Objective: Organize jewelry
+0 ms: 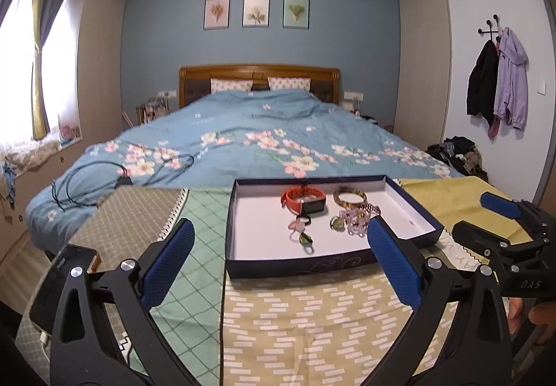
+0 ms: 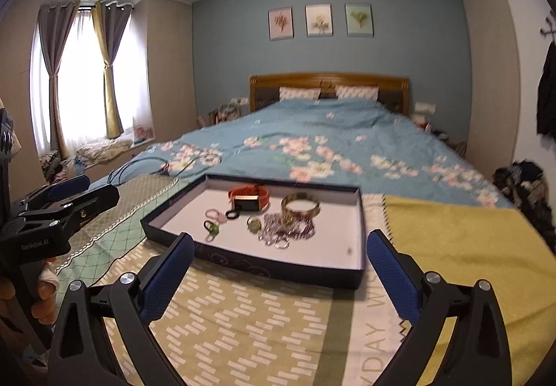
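A shallow dark-blue box [image 1: 302, 264] with a white inside lies on patterned cloths at the foot of the bed; it also shows in the right wrist view [image 2: 264, 269]. In it lie an orange watch [image 1: 304, 200], an amber bangle [image 1: 350, 197], a pale purple bead bracelet [image 1: 356, 217], a green ring [image 1: 336, 222] and small rings [image 1: 305, 240]. My left gripper [image 1: 279, 261] is open and empty, just short of the box's near wall. My right gripper [image 2: 279, 268] is open and empty, also just short of the box.
A phone [image 1: 62, 278] lies at the left on the cloth. A yellow cloth [image 2: 462, 247] lies right of the box. Behind is the bed with a blue floral duvet [image 1: 260, 129] and a black cable [image 1: 90, 177]. Clothes [image 1: 458, 156] are piled at the right.
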